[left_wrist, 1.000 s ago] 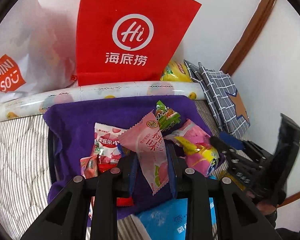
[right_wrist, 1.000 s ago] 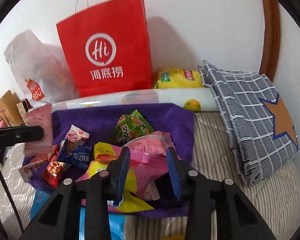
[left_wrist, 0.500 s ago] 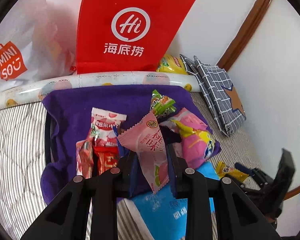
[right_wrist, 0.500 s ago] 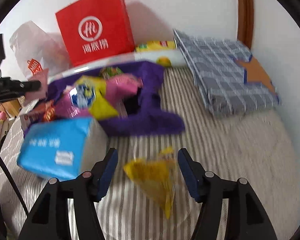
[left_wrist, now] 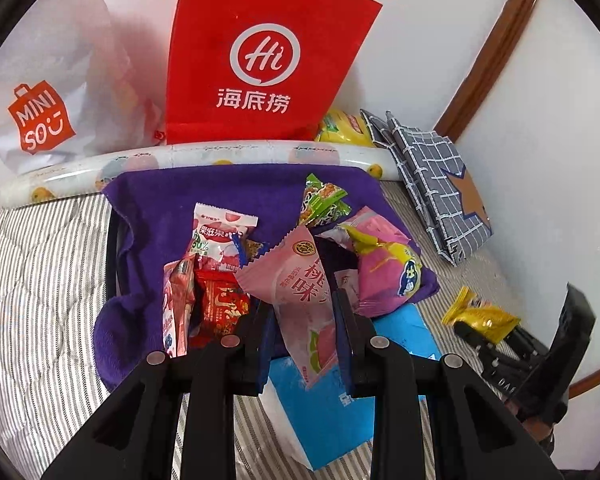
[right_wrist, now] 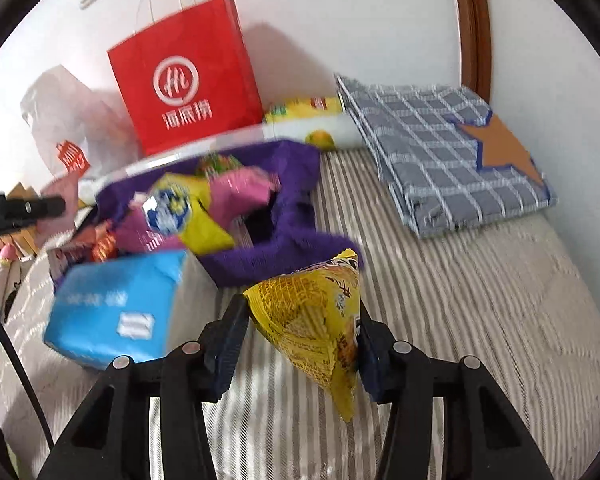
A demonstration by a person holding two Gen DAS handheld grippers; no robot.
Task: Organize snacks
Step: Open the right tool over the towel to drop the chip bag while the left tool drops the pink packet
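Currently, left gripper: clamped on a pink peach-print snack packet.
Right gripper: jaws just closing, gripping a yellow crinkly snack packet over the striped mattress.

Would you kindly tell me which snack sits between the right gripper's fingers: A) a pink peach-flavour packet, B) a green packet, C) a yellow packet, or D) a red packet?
C: in the right wrist view the yellow packet fills the gap of the right gripper, whose jaws have just been closing on it.

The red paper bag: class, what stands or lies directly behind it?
Behind the red paper bag only the white wall shows. The bag hides whatever sits low behind it. A yellow packet lies beside it, not behind.
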